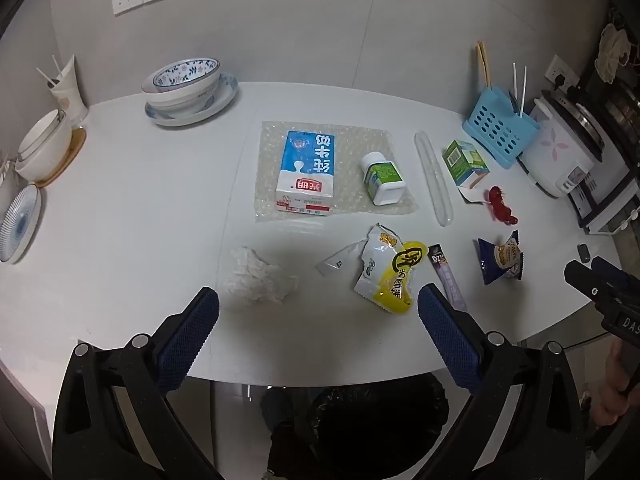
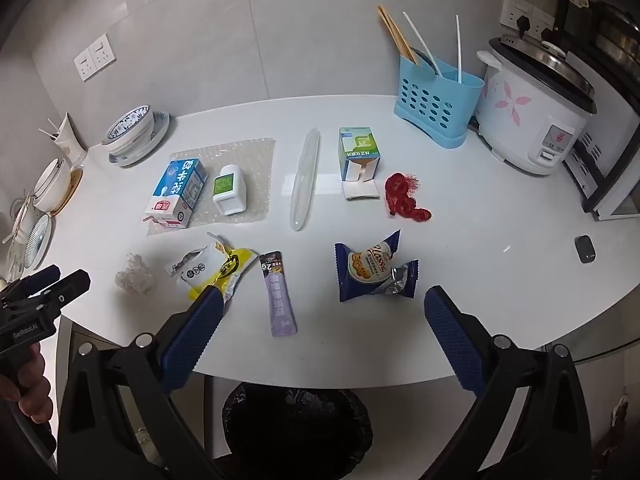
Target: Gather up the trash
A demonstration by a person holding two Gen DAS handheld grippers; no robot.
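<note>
Both grippers spread wide, empty, above bench [image 2: 480, 248] near edge. Left gripper [image 1: 318, 308] nearest crumpled tissue [image 1: 258, 278], just ahead-left. Right gripper [image 2: 320, 304] brackets purple sachet [image 2: 278, 294], long axis running away from gripper; blue wrapper [image 2: 374, 268] beside. Bin [image 2: 298, 424] below edge.

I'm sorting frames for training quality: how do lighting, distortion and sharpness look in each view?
Left wrist view: strong fisheye bending of the table edge and dark corners; soft even light; faint shadow by the crumpled tissue; milk carton print sharp. Right wrist view: same curving; rice cooker leans; wrapper text readable; bin under the table very dark.
</note>
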